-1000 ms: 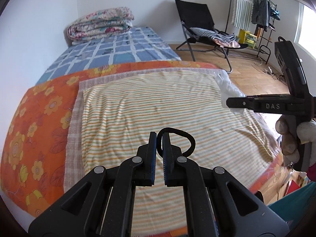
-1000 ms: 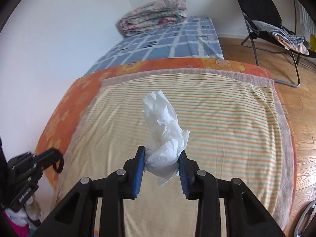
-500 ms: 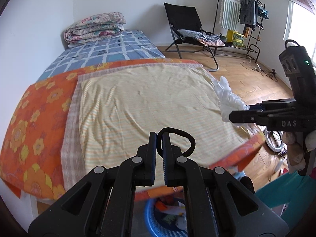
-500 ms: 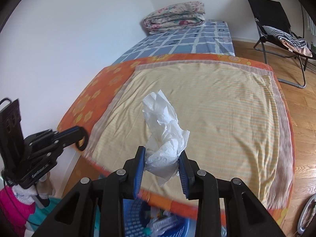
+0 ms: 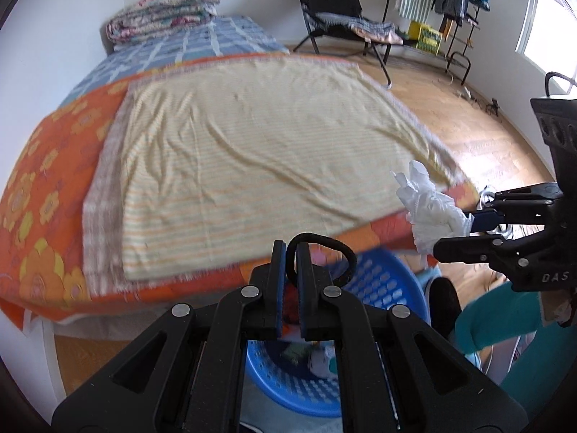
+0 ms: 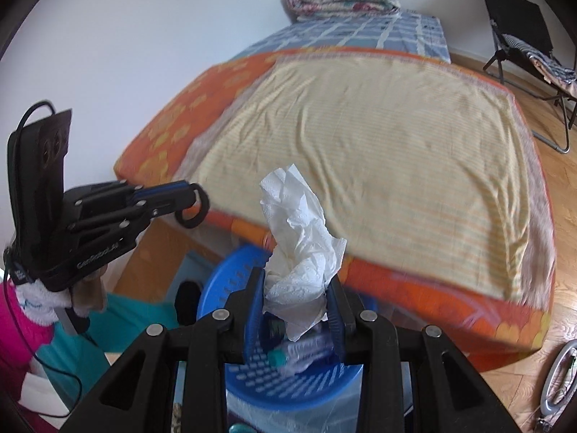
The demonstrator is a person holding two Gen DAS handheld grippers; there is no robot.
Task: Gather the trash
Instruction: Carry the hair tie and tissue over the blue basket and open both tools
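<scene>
My left gripper [image 5: 291,252] is shut on a black hair tie [image 5: 324,249], a loop that sticks out past the fingertips. It also shows in the right wrist view [image 6: 191,198], hair tie [image 6: 194,213] hanging from its tips. My right gripper [image 6: 294,281] is shut on a crumpled white tissue [image 6: 299,238]; in the left wrist view the tissue [image 5: 429,205] sticks out of it at the right. Both grippers hover above a blue perforated basket [image 6: 230,281], [image 5: 382,281] on the floor at the bed's foot. A plastic bottle [image 6: 303,351] lies in the basket.
The bed [image 5: 234,158] with a striped yellow sheet and an orange flowered cover fills the middle. Folded quilts [image 5: 162,11] lie at its far end. A black folding chair [image 5: 342,11] and a clothes rack [image 5: 454,7] stand on the wooden floor at the back right.
Both grippers have drawn back from over the bed to its foot and tilted down. The blue basket has come into view beneath them. Both keep their hold.
</scene>
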